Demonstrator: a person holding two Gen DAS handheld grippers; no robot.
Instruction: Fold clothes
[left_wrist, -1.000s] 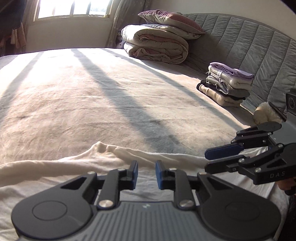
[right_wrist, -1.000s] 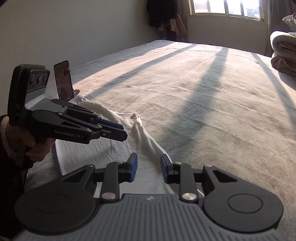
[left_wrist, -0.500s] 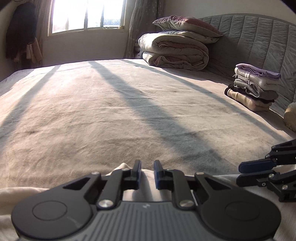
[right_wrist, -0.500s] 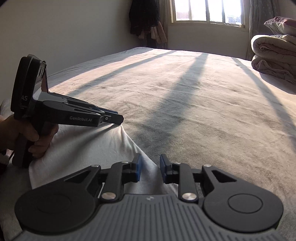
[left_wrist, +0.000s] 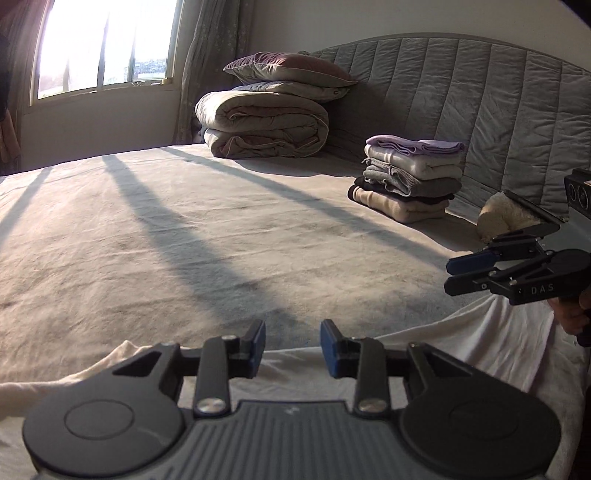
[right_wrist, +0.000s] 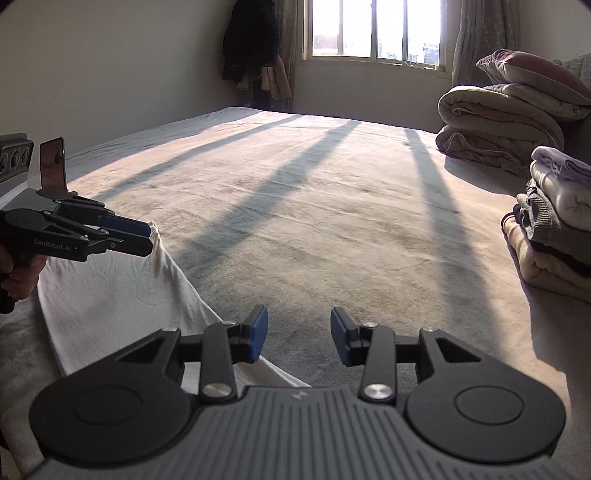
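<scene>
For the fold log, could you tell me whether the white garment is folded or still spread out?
Spread out: the white garment lies flat as one sheet at the bed's near edge. Whether it is doubled over, I cannot tell.

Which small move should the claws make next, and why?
Probably lower the left claw onto the far edge of the white garment and shut it. Both it and the right claw are open and empty, and the garment lies spread on the bed beneath them.

rolled duvet (left_wrist: 264, 123) w/ pillow (left_wrist: 291, 68) on top | window (right_wrist: 375, 29) | headboard (left_wrist: 480, 92) | dark coat (right_wrist: 251, 37) hung
</scene>
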